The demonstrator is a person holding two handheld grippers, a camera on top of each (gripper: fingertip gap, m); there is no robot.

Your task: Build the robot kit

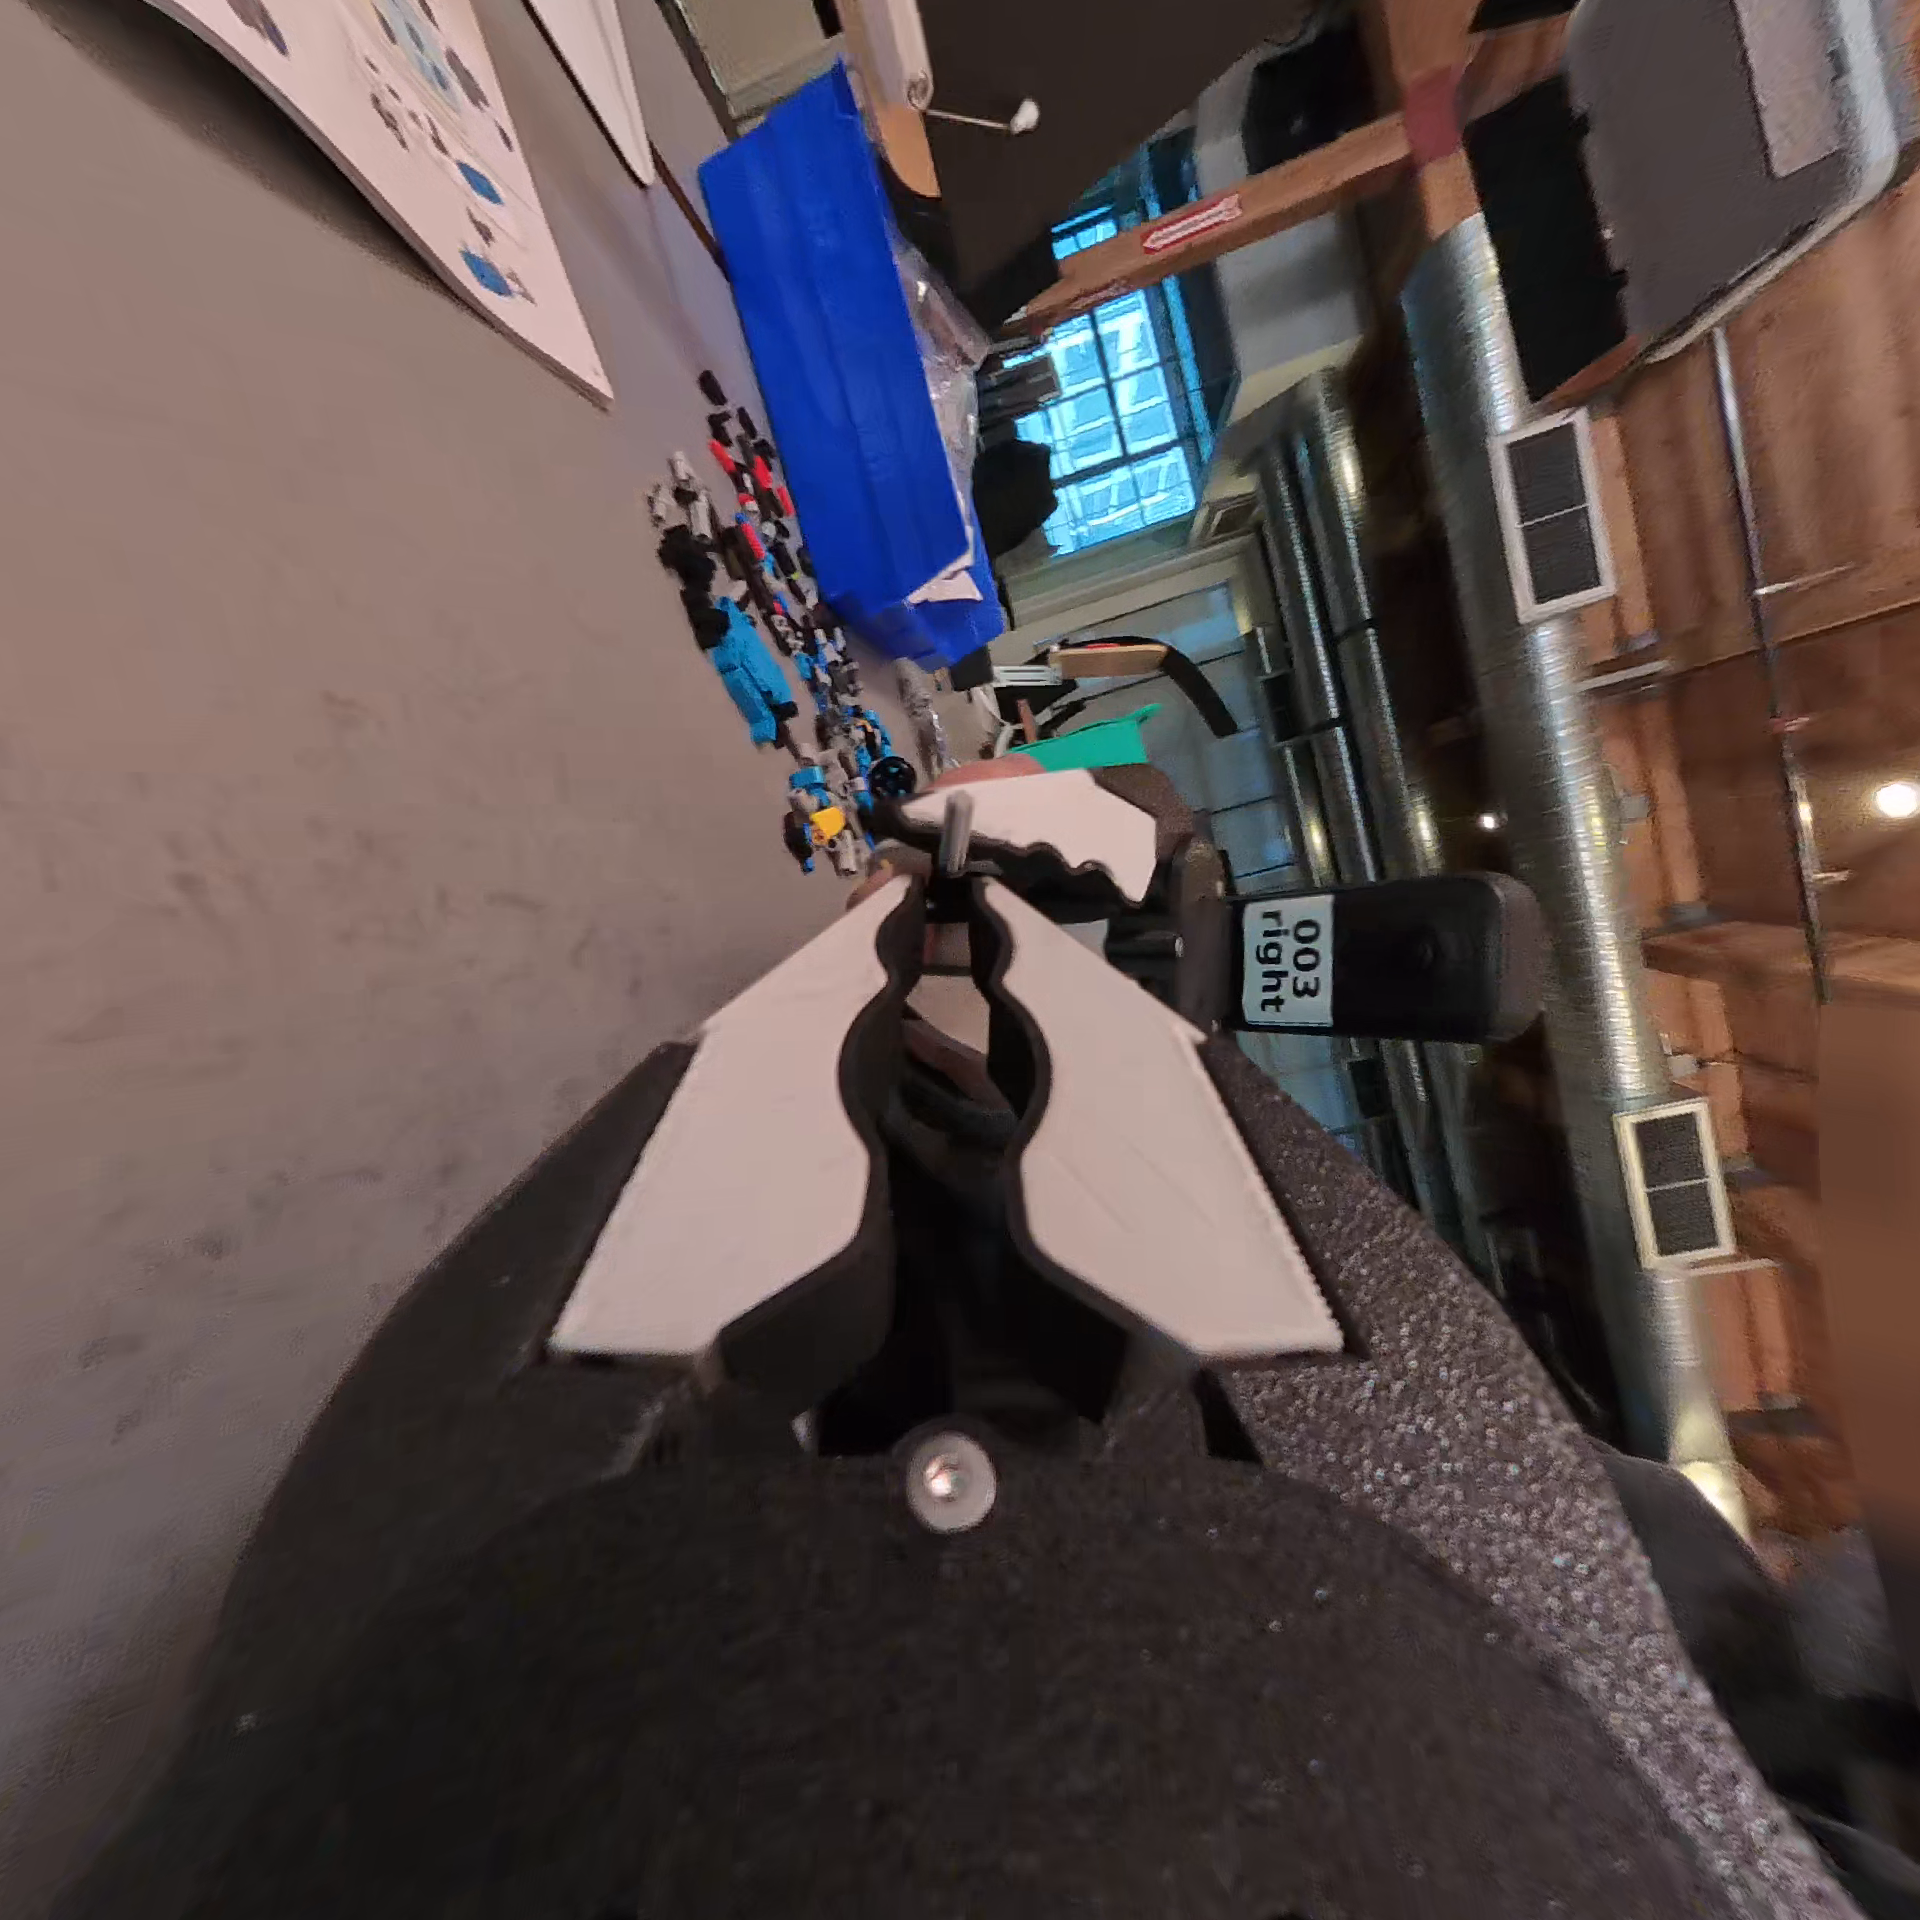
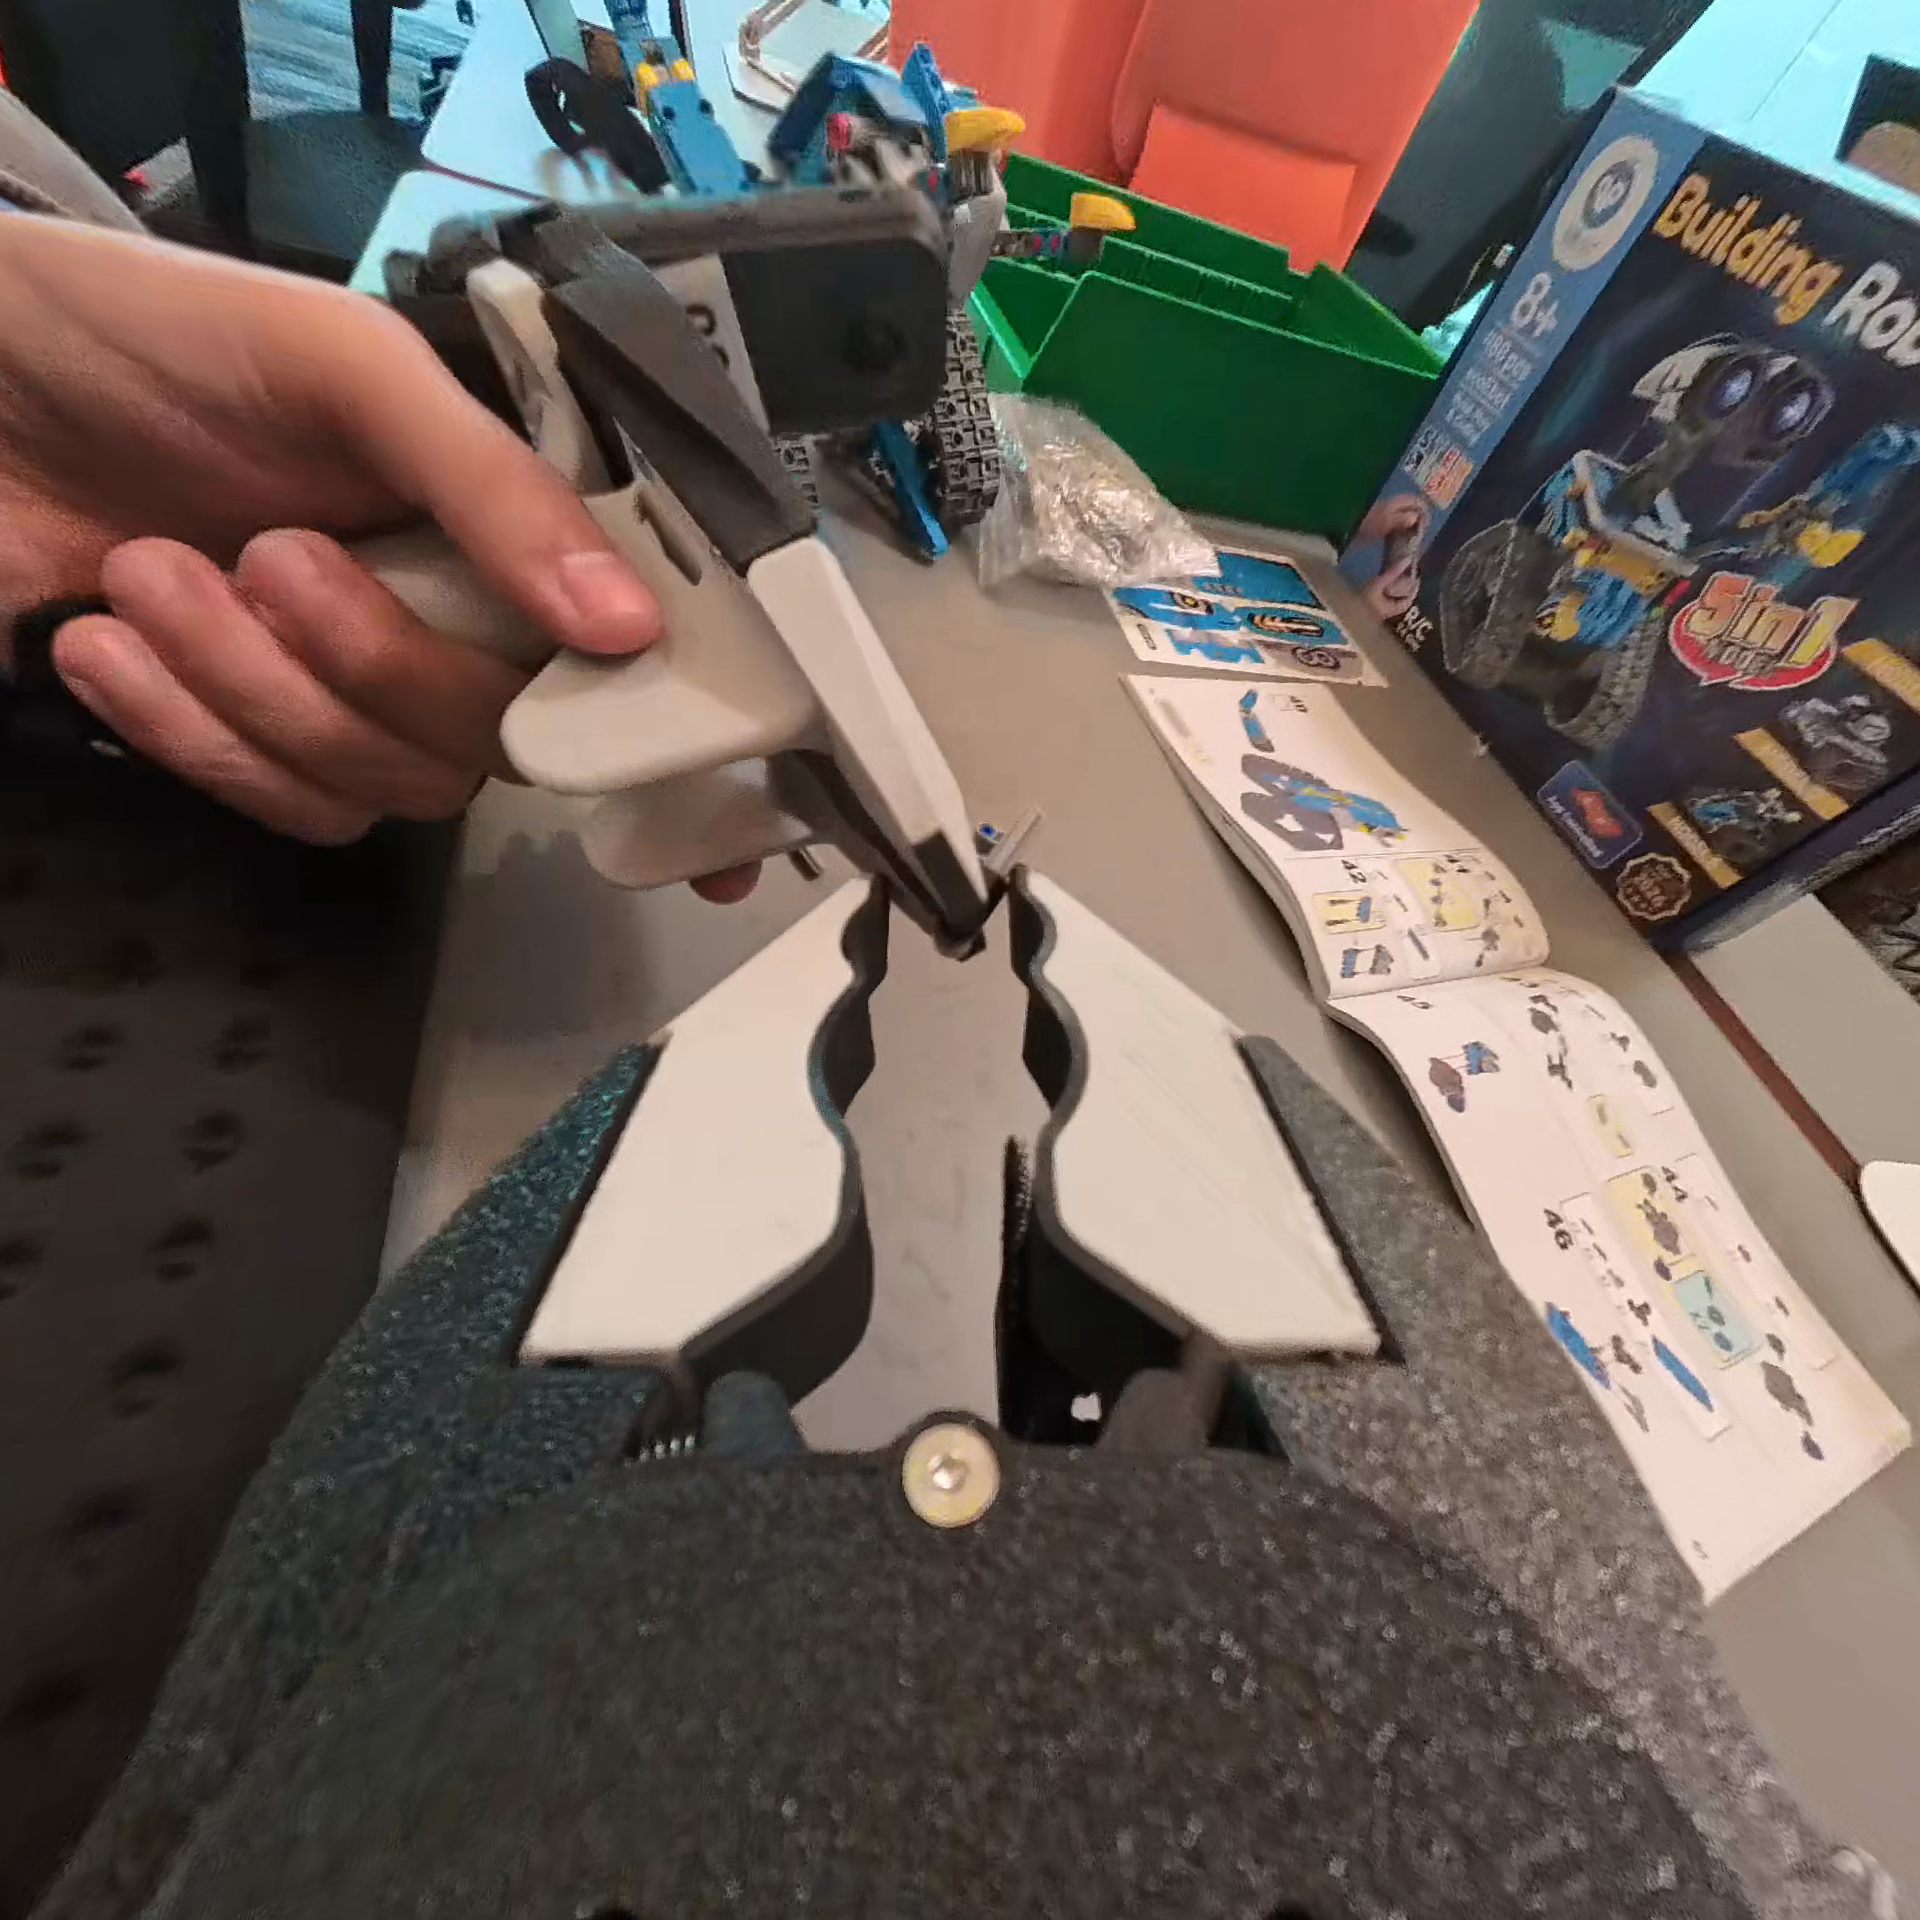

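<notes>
My left gripper (image 1: pixel 940 904) is shut on a small grey pin piece (image 1: pixel 956 831) that sticks out past its tips. It also shows in the right wrist view (image 2: pixel 961 930), held by a person's hand (image 2: pixel 260 520), with the grey piece (image 2: pixel 1010 844) at its tip. My right gripper (image 2: pixel 954 888) has its jaws a little apart. The left gripper's tip and the piece sit in the gap. The right gripper also shows in the left wrist view (image 1: pixel 925 831), coming in from the right. Both are held above a grey table (image 2: pixel 1039 644).
An open instruction booklet (image 2: pixel 1455 1039), a sticker sheet (image 2: pixel 1236 623), a toy box (image 2: pixel 1714 520), a green bin (image 2: pixel 1195 343), a plastic bag (image 2: pixel 1081 509) and a blue tracked model (image 2: pixel 914 416) lie beyond. A blue bin (image 1: pixel 842 364) and loose small parts (image 1: pixel 758 623) are farther along the table.
</notes>
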